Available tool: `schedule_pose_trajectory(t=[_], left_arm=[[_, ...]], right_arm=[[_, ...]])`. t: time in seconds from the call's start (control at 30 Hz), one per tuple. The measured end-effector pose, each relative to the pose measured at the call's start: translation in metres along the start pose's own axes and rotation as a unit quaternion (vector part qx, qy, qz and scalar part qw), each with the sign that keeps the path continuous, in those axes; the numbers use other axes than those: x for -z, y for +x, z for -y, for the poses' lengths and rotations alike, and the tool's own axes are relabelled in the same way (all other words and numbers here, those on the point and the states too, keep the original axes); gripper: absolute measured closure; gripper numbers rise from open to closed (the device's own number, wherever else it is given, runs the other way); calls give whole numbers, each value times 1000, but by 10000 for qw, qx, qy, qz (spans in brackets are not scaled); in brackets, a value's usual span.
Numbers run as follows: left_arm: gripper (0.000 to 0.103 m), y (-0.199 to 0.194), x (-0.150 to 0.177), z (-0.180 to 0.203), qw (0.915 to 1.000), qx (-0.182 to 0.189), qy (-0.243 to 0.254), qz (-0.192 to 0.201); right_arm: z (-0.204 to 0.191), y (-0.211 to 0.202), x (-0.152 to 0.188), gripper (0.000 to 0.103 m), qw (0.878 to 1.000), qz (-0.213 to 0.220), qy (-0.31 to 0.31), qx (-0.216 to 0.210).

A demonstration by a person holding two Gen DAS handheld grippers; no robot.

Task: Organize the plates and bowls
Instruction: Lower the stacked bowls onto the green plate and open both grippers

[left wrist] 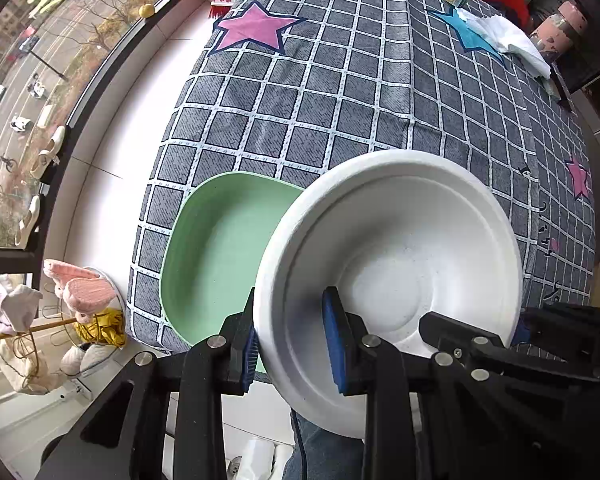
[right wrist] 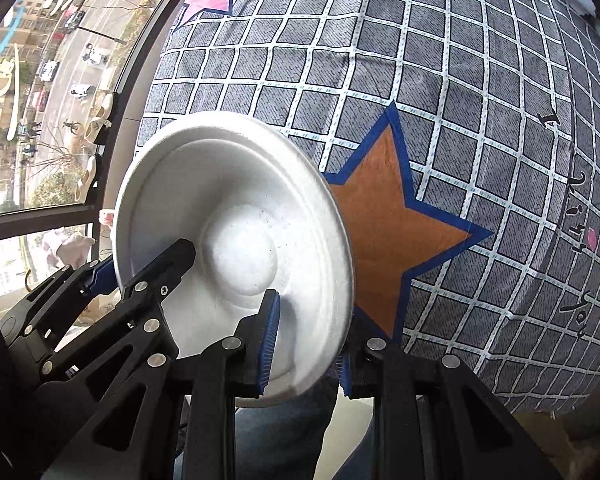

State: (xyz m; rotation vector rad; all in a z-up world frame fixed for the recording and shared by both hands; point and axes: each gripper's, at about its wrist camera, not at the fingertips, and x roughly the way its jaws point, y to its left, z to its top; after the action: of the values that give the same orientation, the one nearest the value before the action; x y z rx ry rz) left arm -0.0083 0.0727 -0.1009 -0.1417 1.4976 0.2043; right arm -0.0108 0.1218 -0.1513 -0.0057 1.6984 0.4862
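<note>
Under the white bowl (left wrist: 388, 248), left view only: green plate (left wrist: 216, 248).

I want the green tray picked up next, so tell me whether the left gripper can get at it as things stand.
Probably not yet. The left gripper is shut on the white bowl's rim, and the bowl hangs over part of the green tray. It must let go of the bowl first.

Your left gripper (left wrist: 292, 344) clamps the white bowl's (left wrist: 392, 248) rim; the green plate (left wrist: 220, 248) lies on the checked cloth (left wrist: 340, 92).
</note>
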Motion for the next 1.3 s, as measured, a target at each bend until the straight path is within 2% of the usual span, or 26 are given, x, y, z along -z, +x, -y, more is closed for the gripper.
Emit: schedule_pose_trajectory(t=[0.33, 0.5, 0.6, 0.73, 0.8, 0.87, 0.93, 0.97, 1.0, 1.07, 1.3], left_arm=[[72, 17, 6, -57, 9980, -243, -569, -118], [72, 37, 6, -69, 9969, -197, -714, -269], [72, 48, 7, -69, 9966, -271, -702, -321], [63, 53, 9, -67, 9968, -371, -658, -251], [53, 56, 9, -68, 9963, -517, -626, -275], [39, 55, 11, -72, 9958, -584, -661, -254], [33, 52, 13, -80, 9951, -659, -716, -184], [29, 51, 13, -85, 9947, -681, -754, -150], [25, 49, 13, -89, 9946, -670, -777, -124], [22, 44, 14, -93, 9943, -713, -795, -40], [19, 27, 17, -75, 9966, -721, -385, 136]], right_arm=[[-61, 41, -30, 75, 9983, -141, -557, -118], [-79, 70, -40, 75, 9975, -188, -672, -78], [-85, 87, -46, 75, 9970, -202, -746, 94], [-84, 90, -45, 74, 9959, -51, -840, 334], [-80, 87, -44, 74, 9961, -75, -822, 309], [-70, 75, -39, 74, 9969, -92, -746, 233], [-55, 56, -33, 67, 9977, -1, -673, 121], [-51, 48, -31, 56, 9978, 79, -652, 92], [-48, 42, -31, 37, 9977, 165, -632, 197], [-41, 26, -29, 10, 9967, 442, -626, 285], [-41, 8, -24, 10, 9947, 515, -785, 408]])
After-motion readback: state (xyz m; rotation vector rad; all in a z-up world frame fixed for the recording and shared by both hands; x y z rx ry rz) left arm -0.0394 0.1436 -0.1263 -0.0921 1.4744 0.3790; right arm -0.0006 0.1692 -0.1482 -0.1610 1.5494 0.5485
